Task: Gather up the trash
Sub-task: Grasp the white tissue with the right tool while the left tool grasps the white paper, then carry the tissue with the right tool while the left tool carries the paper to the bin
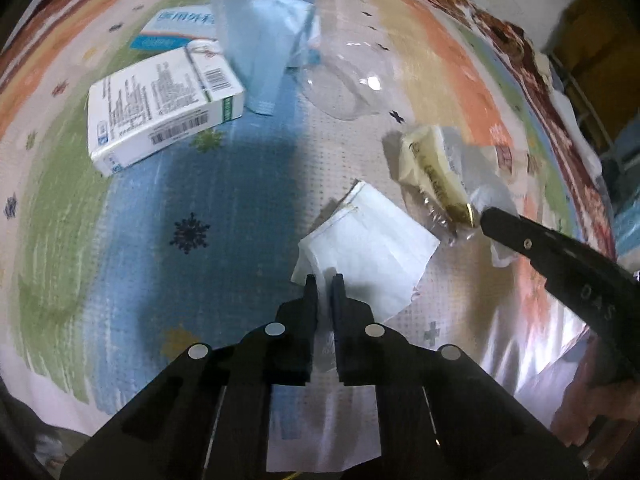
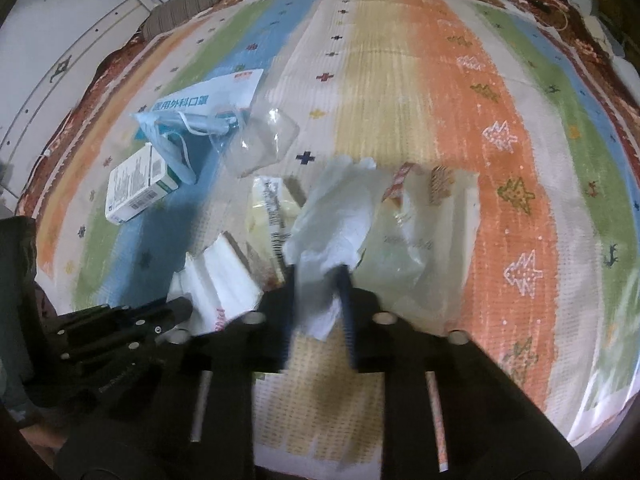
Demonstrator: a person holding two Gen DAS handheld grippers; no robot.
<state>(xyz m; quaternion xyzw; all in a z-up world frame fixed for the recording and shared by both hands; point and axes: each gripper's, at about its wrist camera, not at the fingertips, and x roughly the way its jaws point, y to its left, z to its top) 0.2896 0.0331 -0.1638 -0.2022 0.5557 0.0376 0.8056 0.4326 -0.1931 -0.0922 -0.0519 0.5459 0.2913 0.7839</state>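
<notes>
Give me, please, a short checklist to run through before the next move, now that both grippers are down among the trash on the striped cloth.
1. Left gripper shut on the folded white tissue: ok, the fingers are pinched on its near edge.
2. Right gripper shut on the crumpled white tissue: ok, paper sits between the fingers.
3. Yellow wrapper not caught in either grip: cannot tell, it lies close against both tissues.
4. Grippers apart from each other: ok, a gap shows in both views.
5. Remaining trash located: ok, medicine box, blue face mask and clear plastic cup lie on the cloth.
</notes>
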